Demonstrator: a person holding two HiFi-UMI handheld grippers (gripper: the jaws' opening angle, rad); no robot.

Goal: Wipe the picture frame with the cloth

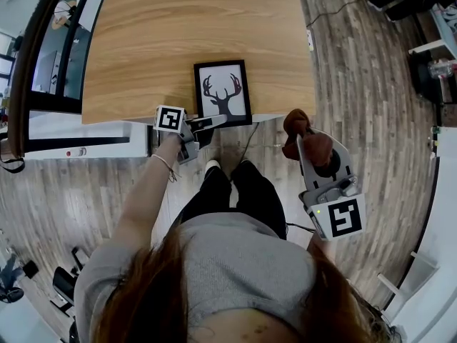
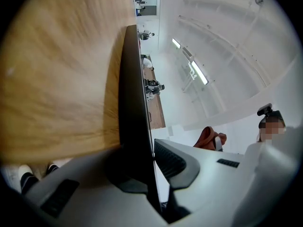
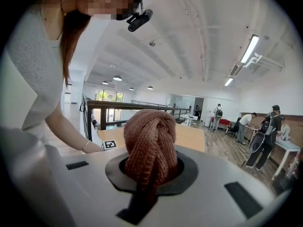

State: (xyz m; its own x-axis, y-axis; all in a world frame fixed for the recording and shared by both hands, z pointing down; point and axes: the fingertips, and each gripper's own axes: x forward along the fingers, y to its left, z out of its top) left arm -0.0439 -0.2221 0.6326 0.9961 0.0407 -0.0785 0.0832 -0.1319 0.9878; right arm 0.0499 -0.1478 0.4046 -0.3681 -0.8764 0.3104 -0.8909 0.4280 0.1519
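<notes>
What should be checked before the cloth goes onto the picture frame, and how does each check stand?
1. The left gripper is shut on the picture frame at its near edge: ok.
2. The right gripper is shut on the cloth: ok.
3. The cloth touches the frame: not ok; it is off the near edge of the table, to the right of the frame.
4. The frame's printed face is up and uncovered: ok.
5. The frame lies flat on the table: cannot tell.

The picture frame (image 1: 222, 91) sits at the wooden table's (image 1: 157, 34) near edge. The left gripper (image 1: 209, 124) clamps the frame's near left corner. Right of the frame (off the table, over the floor) the right gripper (image 1: 305, 145) holds the cloth (image 1: 294, 126).
</notes>
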